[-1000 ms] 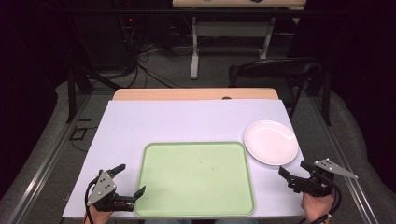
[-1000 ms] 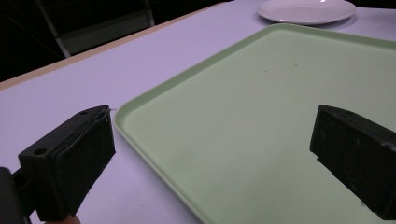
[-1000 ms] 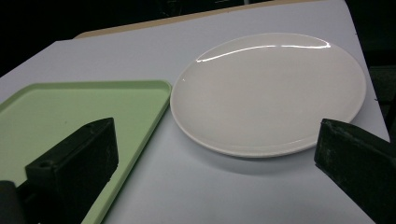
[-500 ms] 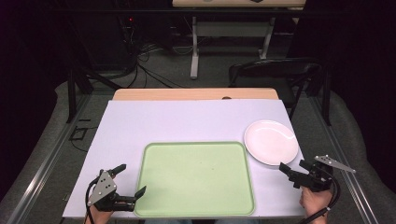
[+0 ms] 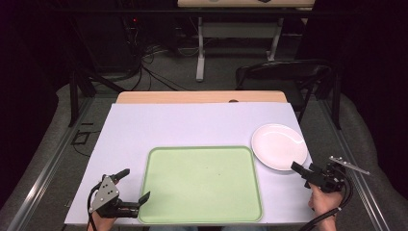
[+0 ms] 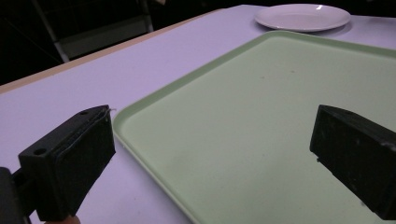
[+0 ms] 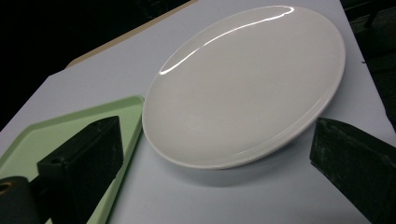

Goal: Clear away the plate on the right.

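Note:
An empty light green tray (image 5: 202,183) lies at the table's near middle. To its right, near the right edge, lies an empty white plate (image 5: 279,146). My left gripper (image 5: 136,184) is open, low at the tray's near left corner, one jaw over the tray rim (image 6: 140,135). The left gripper view has the tray (image 6: 280,93) between the jaws and the plate (image 6: 303,16) far off. My right gripper (image 5: 303,168) is open just short of the plate's near right rim. In the right gripper view the plate (image 7: 247,84) lies between and beyond the jaws, apart from them, with the tray's corner (image 7: 70,126) at left.
A pale lavender sheet covers the table (image 5: 192,125), with a wooden strip (image 5: 202,97) along its far edge. A dark chair (image 5: 284,72) and cables (image 5: 154,67) are on the floor beyond. The table's right edge runs close beside the plate.
My right gripper has moved left and forward from off the table's right edge to the plate's near rim. The left gripper, the tray and the plate have stayed put.

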